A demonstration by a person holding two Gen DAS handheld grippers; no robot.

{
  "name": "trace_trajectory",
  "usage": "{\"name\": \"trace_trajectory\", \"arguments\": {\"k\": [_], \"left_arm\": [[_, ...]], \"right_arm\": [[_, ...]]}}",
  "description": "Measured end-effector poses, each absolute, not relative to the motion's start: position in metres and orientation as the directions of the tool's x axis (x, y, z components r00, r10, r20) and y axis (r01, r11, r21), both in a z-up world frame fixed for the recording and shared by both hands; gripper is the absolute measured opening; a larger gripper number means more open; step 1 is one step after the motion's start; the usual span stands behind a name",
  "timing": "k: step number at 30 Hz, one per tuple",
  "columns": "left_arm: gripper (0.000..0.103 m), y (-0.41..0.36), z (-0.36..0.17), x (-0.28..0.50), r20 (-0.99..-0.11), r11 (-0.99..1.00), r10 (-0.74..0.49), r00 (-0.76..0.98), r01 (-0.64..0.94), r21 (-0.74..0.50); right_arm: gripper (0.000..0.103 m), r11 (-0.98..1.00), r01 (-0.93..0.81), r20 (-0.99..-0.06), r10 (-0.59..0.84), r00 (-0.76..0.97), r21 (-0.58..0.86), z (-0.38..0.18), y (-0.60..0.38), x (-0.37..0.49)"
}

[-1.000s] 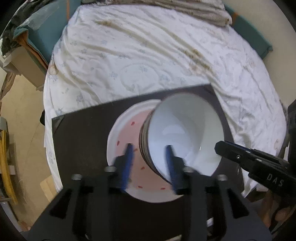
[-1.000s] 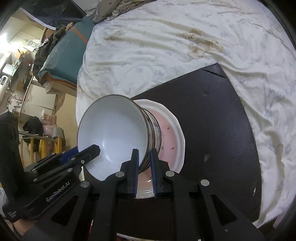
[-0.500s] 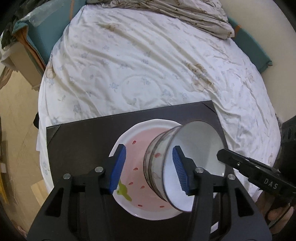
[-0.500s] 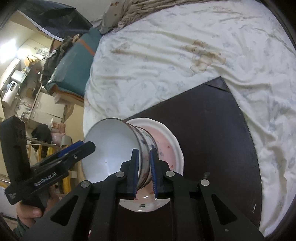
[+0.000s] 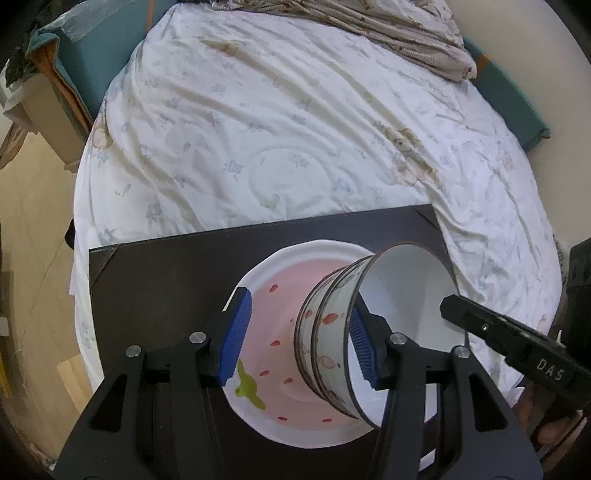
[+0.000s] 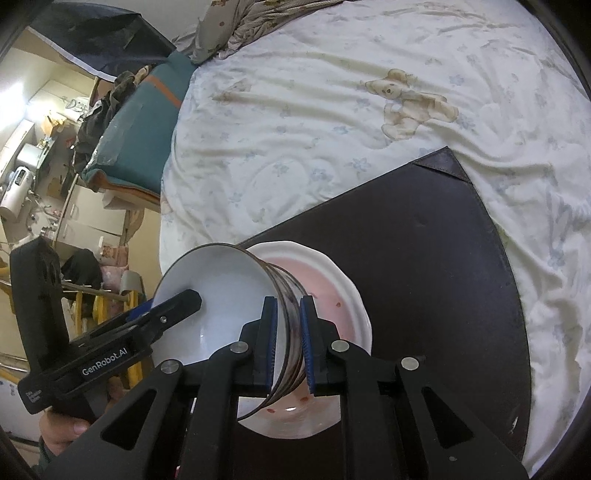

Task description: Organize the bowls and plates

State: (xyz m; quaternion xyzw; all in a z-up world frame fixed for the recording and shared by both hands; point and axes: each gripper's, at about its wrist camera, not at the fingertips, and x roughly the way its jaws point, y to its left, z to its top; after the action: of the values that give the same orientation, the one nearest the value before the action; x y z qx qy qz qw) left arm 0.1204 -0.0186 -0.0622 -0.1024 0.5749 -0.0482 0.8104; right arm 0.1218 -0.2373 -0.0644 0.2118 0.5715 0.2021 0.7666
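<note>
A stack of two white bowls (image 5: 332,332) with brown rims and red fish marks hangs tilted on its side over a white plate (image 5: 269,321) with a pink centre and strawberry pattern. The plate lies on a dark mat (image 5: 155,280). My right gripper (image 6: 288,343) is shut on the rims of the bowls (image 6: 221,295), holding them above the plate (image 6: 332,288). My left gripper (image 5: 295,339) is open, its blue pads (image 5: 236,332) either side of the bowls without pinching them. Each gripper shows in the other's view.
The mat (image 6: 424,258) lies on a bed with a white quilt (image 5: 295,129) printed with bears. A beige blanket (image 5: 406,33) is bunched at the far end. Teal bedding (image 6: 147,122) and room clutter lie left of the bed.
My left gripper has opened and let go of the bowl rim, and drawn back. My right gripper keeps the bowls pinched and has lifted them; the view shows more of the bed.
</note>
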Motion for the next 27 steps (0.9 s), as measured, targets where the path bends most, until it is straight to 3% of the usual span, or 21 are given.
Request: {"name": "trace_trajectory", "arguments": {"k": [20, 25, 27], "left_arm": [[0.051, -0.014, -0.071, 0.123, -0.917, 0.965, -0.224, 0.33, -0.055, -0.255], [0.055, -0.012, -0.076, 0.121, -0.92, 0.957, -0.244, 0.305, -0.076, -0.279], [0.055, -0.011, -0.079, 0.119, -0.919, 0.95, -0.263, 0.294, -0.09, -0.3]], "right_arm": [[0.017, 0.817, -0.076, -0.776, 0.568, 0.274, 0.571, -0.071, -0.236, 0.135], [0.017, 0.809, -0.054, -0.773, 0.577, 0.265, 0.586, -0.07, -0.239, 0.131], [0.027, 0.816, -0.04, -0.785, 0.568, 0.247, 0.577, -0.073, -0.24, 0.129]]}}
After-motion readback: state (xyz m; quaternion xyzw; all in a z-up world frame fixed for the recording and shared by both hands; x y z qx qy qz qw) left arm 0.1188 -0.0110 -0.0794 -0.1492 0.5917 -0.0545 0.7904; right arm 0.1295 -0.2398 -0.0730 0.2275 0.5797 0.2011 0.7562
